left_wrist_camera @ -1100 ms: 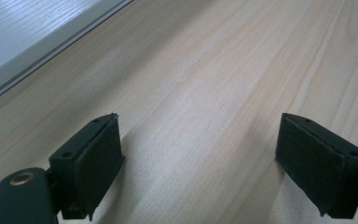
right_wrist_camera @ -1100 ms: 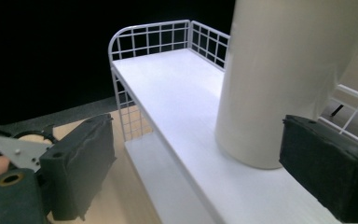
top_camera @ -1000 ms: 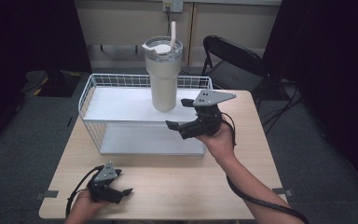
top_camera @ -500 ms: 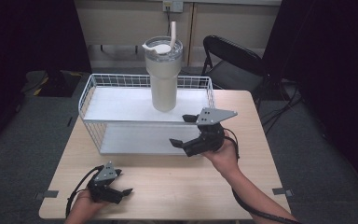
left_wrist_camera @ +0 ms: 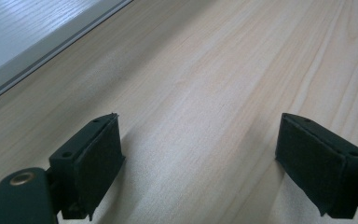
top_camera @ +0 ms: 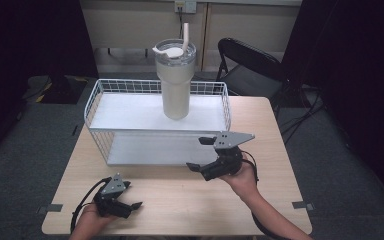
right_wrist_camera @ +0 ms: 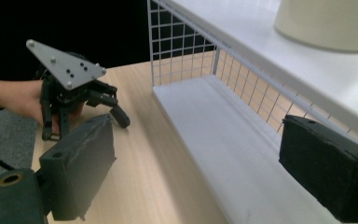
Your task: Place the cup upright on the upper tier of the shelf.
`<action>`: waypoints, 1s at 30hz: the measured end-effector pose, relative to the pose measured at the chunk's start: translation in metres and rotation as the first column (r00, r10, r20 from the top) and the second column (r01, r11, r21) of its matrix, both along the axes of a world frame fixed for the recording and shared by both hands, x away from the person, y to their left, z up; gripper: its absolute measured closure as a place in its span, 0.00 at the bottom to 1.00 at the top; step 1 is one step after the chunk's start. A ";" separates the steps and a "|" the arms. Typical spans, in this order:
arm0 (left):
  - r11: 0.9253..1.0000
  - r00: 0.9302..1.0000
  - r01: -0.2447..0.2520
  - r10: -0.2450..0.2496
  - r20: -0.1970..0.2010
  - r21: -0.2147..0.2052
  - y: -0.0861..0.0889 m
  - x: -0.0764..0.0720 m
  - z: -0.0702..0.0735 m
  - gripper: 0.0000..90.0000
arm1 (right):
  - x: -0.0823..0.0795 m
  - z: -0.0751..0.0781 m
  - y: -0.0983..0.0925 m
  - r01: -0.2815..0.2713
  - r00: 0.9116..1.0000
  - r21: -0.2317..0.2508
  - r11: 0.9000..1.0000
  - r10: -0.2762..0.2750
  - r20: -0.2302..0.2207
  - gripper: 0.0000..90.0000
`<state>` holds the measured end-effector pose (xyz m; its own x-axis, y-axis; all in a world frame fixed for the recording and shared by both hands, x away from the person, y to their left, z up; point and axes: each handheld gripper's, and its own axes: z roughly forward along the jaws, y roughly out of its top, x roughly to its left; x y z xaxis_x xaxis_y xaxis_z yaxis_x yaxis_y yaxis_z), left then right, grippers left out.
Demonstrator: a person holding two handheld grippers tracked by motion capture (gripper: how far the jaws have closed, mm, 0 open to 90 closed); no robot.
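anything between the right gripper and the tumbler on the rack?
In the high view, the front rim of the white wire rack and its bare upper shelf lie between the right gripper and the tumbler. The open jaws hold nothing.

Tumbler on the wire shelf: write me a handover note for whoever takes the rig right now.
Right tool: open, empty, held above the table just in front of the wire shelf, jaws facing the shelf.
Left tool: open, empty, low at the table's near left edge.
Tumbler: upright on the shelf's top board, lid and straw on, nothing touching it.
Done: tumbler appears placed on the top board.
Left: probably nothing on the tumbler; confirm, then park both tools.
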<state>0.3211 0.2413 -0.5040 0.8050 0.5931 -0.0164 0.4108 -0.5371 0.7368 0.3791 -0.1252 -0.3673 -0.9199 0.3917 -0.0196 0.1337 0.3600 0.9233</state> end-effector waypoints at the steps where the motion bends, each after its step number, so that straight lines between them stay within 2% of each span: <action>1: 1.000 1.000 0.000 0.000 0.000 0.000 0.000 0.000 0.000 0.15 | -0.001 -0.003 -0.001 -0.002 1.000 -0.006 1.000 0.002 0.001 0.11; 8: 1.000 1.000 0.000 0.000 0.000 0.000 0.000 0.000 0.000 0.15 | -0.004 -0.023 -0.005 -0.025 0.999 -0.014 1.000 0.024 -0.022 0.11; 14: 1.000 1.000 0.000 0.000 0.000 0.000 0.000 0.000 0.000 0.15 | -0.008 -0.042 -0.007 -0.037 0.999 -0.042 0.998 0.036 -0.037 0.11; 30: 1.000 1.000 0.000 0.000 0.000 0.000 0.000 0.000 0.000 0.15 | -0.009 -0.085 -0.022 -0.003 0.995 -0.078 0.997 -0.004 -0.099 0.11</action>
